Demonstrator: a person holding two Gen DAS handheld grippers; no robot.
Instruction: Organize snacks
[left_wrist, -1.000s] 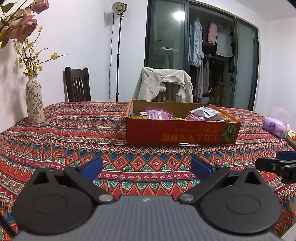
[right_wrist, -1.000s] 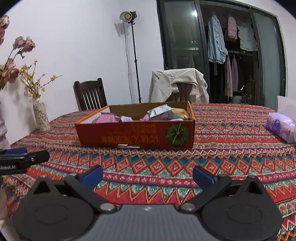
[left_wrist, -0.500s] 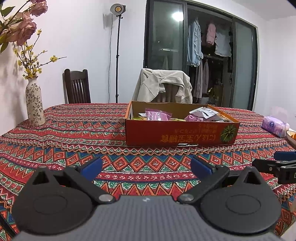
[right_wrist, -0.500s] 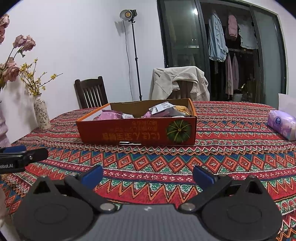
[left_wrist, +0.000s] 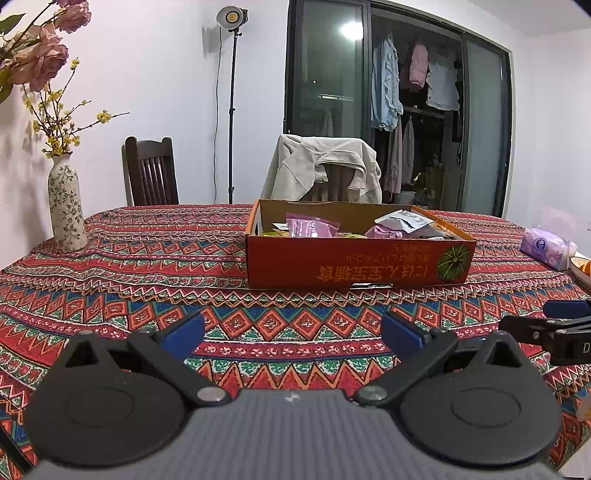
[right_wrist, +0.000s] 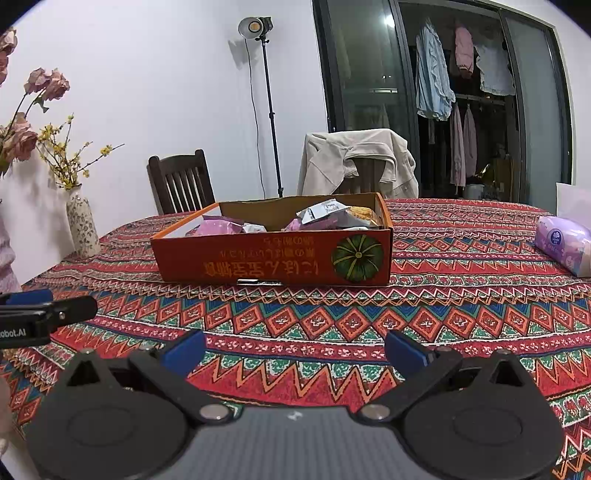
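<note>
Snacks (left_wrist: 402, 223) half hidden behind box (left_wrist: 354, 262) wall, frame centre; box now nearer; left tool (left_wrist: 291, 328) and right tool (right_wrist: 293, 349) spread, empty.

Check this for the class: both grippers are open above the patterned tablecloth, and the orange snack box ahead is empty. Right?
Not quite. The orange snack box is not empty: the left wrist view shows snack packets inside. Both grippers, left and right, are open above the tablecloth.
</note>
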